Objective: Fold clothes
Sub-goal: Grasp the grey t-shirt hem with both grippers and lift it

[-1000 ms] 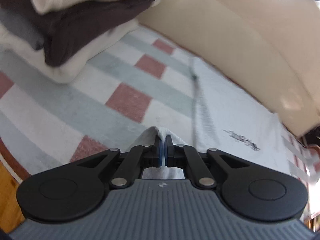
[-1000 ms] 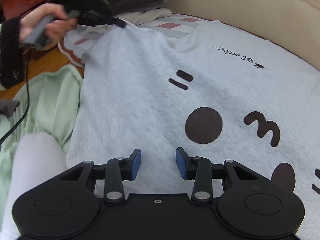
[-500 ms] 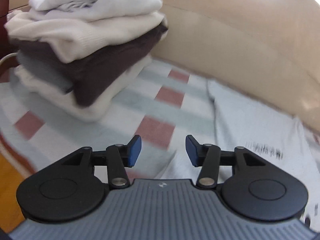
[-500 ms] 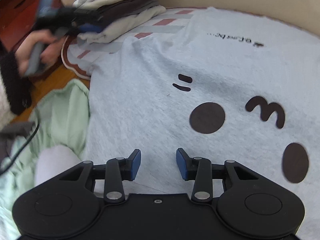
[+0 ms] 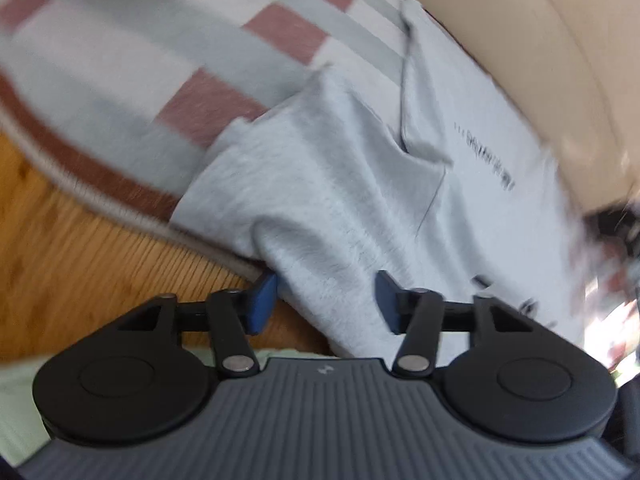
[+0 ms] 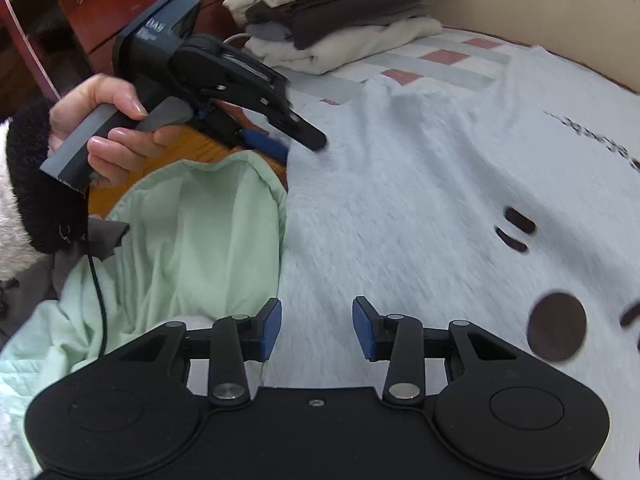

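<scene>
My right gripper hovers with its jaws apart and nothing between them, over the near edge of the grey shirt. The shirt lies spread flat on a checked rug, printed side up. Just to its left lies a crumpled green garment on the wood floor. Farther out, my left hand holds the left gripper at the shirt's sleeve. Its jaws stand wide apart in its own view, and a fold of sleeve lies between them without being pinched. Beyond, a stack of folded clothes sits on the rug by a beige wall.
</scene>
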Tool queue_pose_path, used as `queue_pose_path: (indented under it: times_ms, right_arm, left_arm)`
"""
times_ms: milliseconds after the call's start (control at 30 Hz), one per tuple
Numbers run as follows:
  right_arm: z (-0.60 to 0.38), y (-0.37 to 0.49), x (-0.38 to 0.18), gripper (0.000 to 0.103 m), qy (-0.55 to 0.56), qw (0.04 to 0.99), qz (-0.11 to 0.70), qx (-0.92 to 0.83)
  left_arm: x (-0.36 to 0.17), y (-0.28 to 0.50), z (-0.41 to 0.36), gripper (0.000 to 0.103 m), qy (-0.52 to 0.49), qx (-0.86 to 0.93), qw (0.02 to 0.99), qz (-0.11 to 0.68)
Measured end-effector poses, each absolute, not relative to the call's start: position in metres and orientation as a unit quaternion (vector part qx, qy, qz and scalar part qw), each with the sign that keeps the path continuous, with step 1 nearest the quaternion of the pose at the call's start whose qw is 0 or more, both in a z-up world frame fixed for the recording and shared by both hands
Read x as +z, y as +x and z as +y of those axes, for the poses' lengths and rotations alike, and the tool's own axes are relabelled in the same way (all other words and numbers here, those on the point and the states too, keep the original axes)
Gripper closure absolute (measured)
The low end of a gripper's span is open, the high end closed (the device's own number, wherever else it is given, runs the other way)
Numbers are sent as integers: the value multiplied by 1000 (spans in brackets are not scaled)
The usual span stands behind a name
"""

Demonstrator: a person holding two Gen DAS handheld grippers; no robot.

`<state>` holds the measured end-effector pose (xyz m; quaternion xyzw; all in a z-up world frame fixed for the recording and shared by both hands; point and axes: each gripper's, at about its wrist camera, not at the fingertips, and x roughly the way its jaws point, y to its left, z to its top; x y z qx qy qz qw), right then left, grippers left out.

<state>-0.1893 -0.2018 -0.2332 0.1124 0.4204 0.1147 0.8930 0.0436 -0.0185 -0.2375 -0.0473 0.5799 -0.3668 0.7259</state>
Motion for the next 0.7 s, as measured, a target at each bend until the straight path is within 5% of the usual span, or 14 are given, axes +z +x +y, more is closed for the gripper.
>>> queue_pose_path:
  times_ms: [267, 467, 533, 567, 633, 700]
  right_arm:
    - [-213, -190, -224, 51, 148, 900, 393, 121]
    - [-215, -186, -230, 41, 118, 902, 408, 82]
    - [-212, -183, -237, 60, 79, 901, 424, 50]
    - [-212, -183, -240, 100, 57, 901, 429, 37]
    - [-219, -186, -242, 98, 45, 904, 425, 12]
    - [-243, -194, -234, 99, 103, 910, 401, -5]
  left_arm:
    - [-188, 38, -83, 103, -48, -427, 735, 525]
    - [-199, 43, -153, 103, -26, -436, 729, 527]
    - [-208, 43, -163, 102, -25, -442, 730, 521]
    - [-209, 41, -165, 101, -21, -444, 735, 512]
    - [-205, 38, -161, 100, -7, -449, 750, 485]
    - [-194, 31, -150, 88, 10, -452, 771, 448]
